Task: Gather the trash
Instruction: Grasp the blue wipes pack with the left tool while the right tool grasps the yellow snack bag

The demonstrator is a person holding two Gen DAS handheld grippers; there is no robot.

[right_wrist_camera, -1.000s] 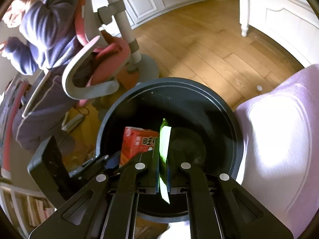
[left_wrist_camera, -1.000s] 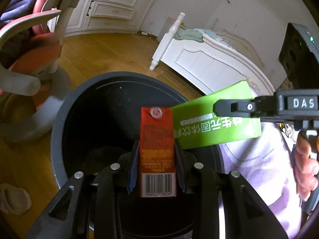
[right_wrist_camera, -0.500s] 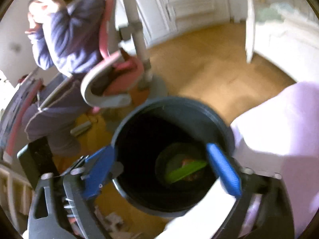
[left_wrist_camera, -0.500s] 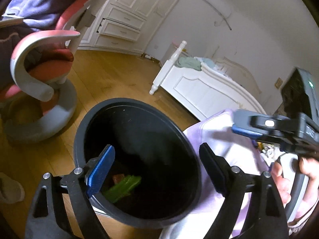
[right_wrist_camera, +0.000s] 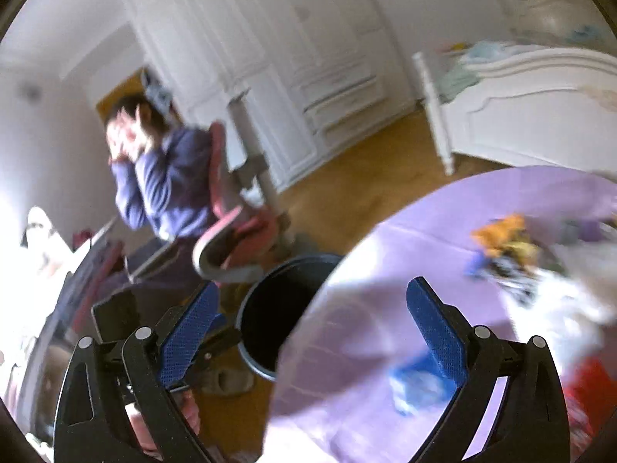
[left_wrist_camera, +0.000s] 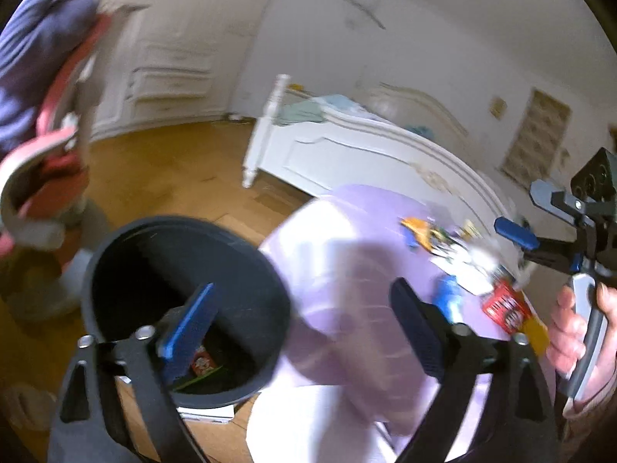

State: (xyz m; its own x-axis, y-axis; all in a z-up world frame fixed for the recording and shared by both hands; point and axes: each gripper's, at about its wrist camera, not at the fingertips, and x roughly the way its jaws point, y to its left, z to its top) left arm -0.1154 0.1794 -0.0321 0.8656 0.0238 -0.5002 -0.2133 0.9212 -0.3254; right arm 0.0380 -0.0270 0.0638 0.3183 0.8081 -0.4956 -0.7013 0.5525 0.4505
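Observation:
A dark round bin (left_wrist_camera: 115, 239) stands on the wood floor beside a table with a purple cloth (left_wrist_camera: 347, 231). A red carton (left_wrist_camera: 202, 362) and a green carton (left_wrist_camera: 200, 376) lie at its bottom. My left gripper (left_wrist_camera: 299, 289) hangs above the bin's right rim and the table edge, its jaws opening with nothing between them. My right gripper (right_wrist_camera: 312, 287) stands open and empty over the table edge, with the bin (right_wrist_camera: 293, 260) behind it. Blurred trash lies on the cloth: an orange wrapper (right_wrist_camera: 501, 231), a blue piece (right_wrist_camera: 412, 382) and a red packet (left_wrist_camera: 505, 305).
A person in a blue top (right_wrist_camera: 169, 185) sits in a pink and grey chair (right_wrist_camera: 239, 231) left of the bin. A white bed (right_wrist_camera: 520, 108) stands at the back right. A slipper (right_wrist_camera: 227, 380) lies on the floor by the bin.
Both grippers opened and let go; the red and green cartons dropped into the bin. Both hands then rose and swung right, from over the bin toward the table.

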